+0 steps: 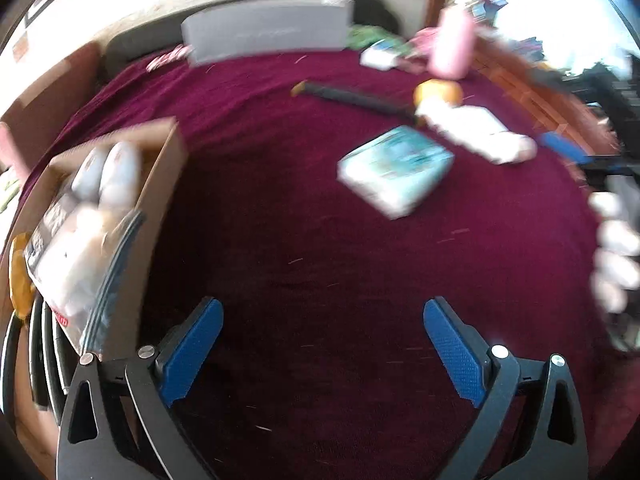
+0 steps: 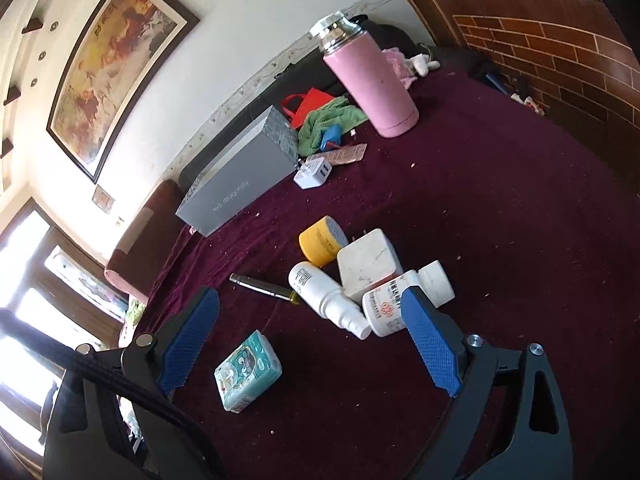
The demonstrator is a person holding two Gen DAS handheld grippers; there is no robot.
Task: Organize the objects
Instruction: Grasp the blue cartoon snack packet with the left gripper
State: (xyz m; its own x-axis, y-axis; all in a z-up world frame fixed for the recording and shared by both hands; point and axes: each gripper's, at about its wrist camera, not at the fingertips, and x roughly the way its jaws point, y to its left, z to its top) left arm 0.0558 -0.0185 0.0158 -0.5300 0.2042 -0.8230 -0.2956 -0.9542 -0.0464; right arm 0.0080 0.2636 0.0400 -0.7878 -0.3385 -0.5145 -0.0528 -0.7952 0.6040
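Note:
My left gripper [image 1: 322, 312] is open over bare maroon cloth [image 1: 320, 240], nothing between its blue pads. A cardboard box [image 1: 156, 184] holding white items and a plastic packet sits to its left. A teal tissue pack [image 1: 396, 170] lies ahead on the right. My right gripper [image 2: 310, 316] is open above the same tissue pack [image 2: 248, 376]. Just beyond its right finger lie a white pill bottle [image 2: 388, 308], a white spray bottle [image 2: 324, 296], a white square box [image 2: 370, 264] and a yellow jar [image 2: 320, 242]. A dark pen [image 2: 264, 287] lies nearby.
A pink flask [image 2: 370, 84] stands at the back, with a grey box [image 2: 240, 176], a white charger [image 2: 314, 172] and a green cloth [image 2: 328, 120] near the wall. A brick-pattern wall [image 2: 560, 52] borders the right. In the blurred left wrist view, a hand [image 1: 614, 252] shows at the right edge.

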